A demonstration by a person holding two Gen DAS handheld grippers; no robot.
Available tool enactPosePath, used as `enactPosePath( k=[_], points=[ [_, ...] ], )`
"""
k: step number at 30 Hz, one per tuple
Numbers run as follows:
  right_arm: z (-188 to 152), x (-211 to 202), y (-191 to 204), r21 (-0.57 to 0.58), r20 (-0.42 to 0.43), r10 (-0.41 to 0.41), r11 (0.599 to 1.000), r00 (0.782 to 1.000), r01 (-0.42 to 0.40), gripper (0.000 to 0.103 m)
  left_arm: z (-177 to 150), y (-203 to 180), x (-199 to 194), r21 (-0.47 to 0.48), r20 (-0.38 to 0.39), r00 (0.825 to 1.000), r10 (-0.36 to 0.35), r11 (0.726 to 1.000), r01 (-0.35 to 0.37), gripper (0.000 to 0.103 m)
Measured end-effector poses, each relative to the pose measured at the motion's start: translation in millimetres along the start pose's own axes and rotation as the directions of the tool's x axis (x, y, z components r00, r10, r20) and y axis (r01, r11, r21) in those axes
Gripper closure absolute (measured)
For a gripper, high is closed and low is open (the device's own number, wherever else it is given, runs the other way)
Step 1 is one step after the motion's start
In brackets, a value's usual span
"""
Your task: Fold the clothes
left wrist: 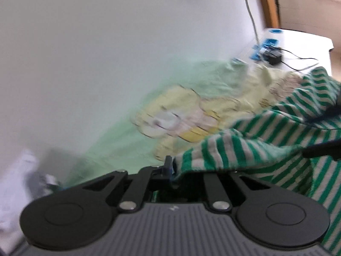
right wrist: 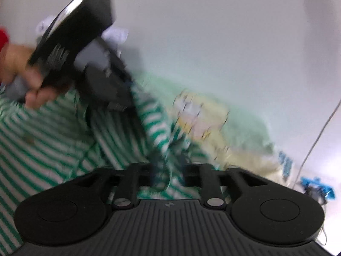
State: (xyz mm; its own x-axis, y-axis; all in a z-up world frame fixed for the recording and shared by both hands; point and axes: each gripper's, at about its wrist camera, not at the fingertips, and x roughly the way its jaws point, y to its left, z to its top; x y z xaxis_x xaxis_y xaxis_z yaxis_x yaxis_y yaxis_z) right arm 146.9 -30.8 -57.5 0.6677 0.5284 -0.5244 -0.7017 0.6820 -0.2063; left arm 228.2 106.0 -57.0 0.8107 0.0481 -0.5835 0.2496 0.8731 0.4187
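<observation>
Folding the green-and-white striped knit top (left wrist: 266, 132) goes best if both corners stay level, I'd guess. Left gripper (left wrist: 170, 168) is pinching the striped hem; right gripper (right wrist: 168, 168) has cloth between its jaws, but it's too blurry to tell whether the pads bite. The top lies bunched over a pale green cartoon-print shirt (left wrist: 170, 115) on the white counter (left wrist: 85, 53). Count: two garments, two grippers, one hand (right wrist: 23, 72).

No legible text: small print on the left gripper (right wrist: 125, 81) housing is too blurred to read.
</observation>
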Motion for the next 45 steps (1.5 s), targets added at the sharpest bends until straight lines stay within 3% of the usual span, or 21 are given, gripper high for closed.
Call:
enactPosePath(
  k=[1,5,7,9,10,11,13,15,20,23,25,30,38,41,45],
  points=[
    [3.5,-4.1,2.9,0.003,0.037,-0.002,1.0,0.999,0.002,0.051,0.1,0.9,-8.8,-0.005,0.009,1.0,0.027,1.0,-0.027,0.091],
    [21.5,1.9,34.5,-0.092,0.105,0.02,0.996,0.994,-0.01,0.051,6.5,1.2,-38.6,0.009,0.05,0.989,0.142,0.99,-0.143,0.09],
    [30.0,9.6,56.0,-0.178,0.149,-0.022,0.983,0.989,0.049,0.051,11.3,2.0,-56.8,0.018,0.077,0.977,0.2,0.979,-0.202,0.089],
    [36.5,15.5,72.7,-0.271,0.2,-0.081,0.953,0.977,0.135,0.062,15.3,3.9,-75.8,0.031,0.095,0.955,0.281,0.958,-0.285,0.089],
    [41.4,16.0,77.5,-0.293,0.23,-0.12,0.938,0.966,0.187,0.092,16.2,4.4,-83.9,0.041,0.11,0.938,0.328,0.942,-0.334,0.088],
    [49.3,11.4,73.1,-0.249,0.248,-0.119,0.951,0.961,0.182,0.102,16.1,4.8,-92.2,0.051,0.128,0.918,0.376,0.922,-0.384,0.088],
    [66.6,0.7,62.6,-0.17,0.276,-0.111,0.972,0.955,0.162,0.102,14.4,9.6,-110.0,0.051,0.153,0.895,0.42,0.901,-0.431,0.082],
    [85.4,-11.4,50.5,-0.104,0.297,-0.099,0.985,0.95,0.135,0.102,14.9,20.2,-126.8,0.009,0.156,0.903,0.4,0.914,-0.406,0.082],
    [128.9,-26.5,40.4,-0.114,0.307,-0.064,0.988,0.949,0.104,0.101,21.4,55.4,-168.0,-0.164,0.162,0.933,0.322,0.941,-0.297,0.082],
    [144.3,-43.3,34.1,-0.05,0.317,-0.029,0.998,0.948,0.048,0.101,22.9,67.5,-193.7,-0.235,0.187,0.933,0.307,0.936,-0.261,0.083],
    [146.7,-57.1,34.6,-0.037,0.321,-0.016,0.999,0.947,0.029,0.101,19.9,61.5,-206.0,-0.219,0.201,0.93,0.309,0.939,-0.264,0.083],
    [122.2,-78.0,47.5,-0.086,0.275,-0.01,0.996,0.961,0.036,0.101,1.5,32.4,-226.8,-0.204,0.19,0.939,0.285,0.947,-0.247,0.083],
    [54.9,-90.1,65.3,-0.18,0.139,0.027,0.984,0.99,-0.001,0.099,-47.2,-54.4,-231.8,-0.125,0.077,0.945,0.318,0.943,-0.308,0.08],
    [35.0,-87.9,63.4,-0.164,0.096,0.036,0.986,0.995,-0.02,0.094,-63.4,-83.0,-228.3,-0.116,0.01,0.948,0.317,0.942,-0.314,0.079],
    [11.3,-82.3,60.9,-0.132,0.025,0.08,0.988,0.997,-0.076,0.093,-82.1,-119.3,-224.7,-0.087,-0.04,0.94,0.339,0.936,-0.341,0.079]
  ],
)
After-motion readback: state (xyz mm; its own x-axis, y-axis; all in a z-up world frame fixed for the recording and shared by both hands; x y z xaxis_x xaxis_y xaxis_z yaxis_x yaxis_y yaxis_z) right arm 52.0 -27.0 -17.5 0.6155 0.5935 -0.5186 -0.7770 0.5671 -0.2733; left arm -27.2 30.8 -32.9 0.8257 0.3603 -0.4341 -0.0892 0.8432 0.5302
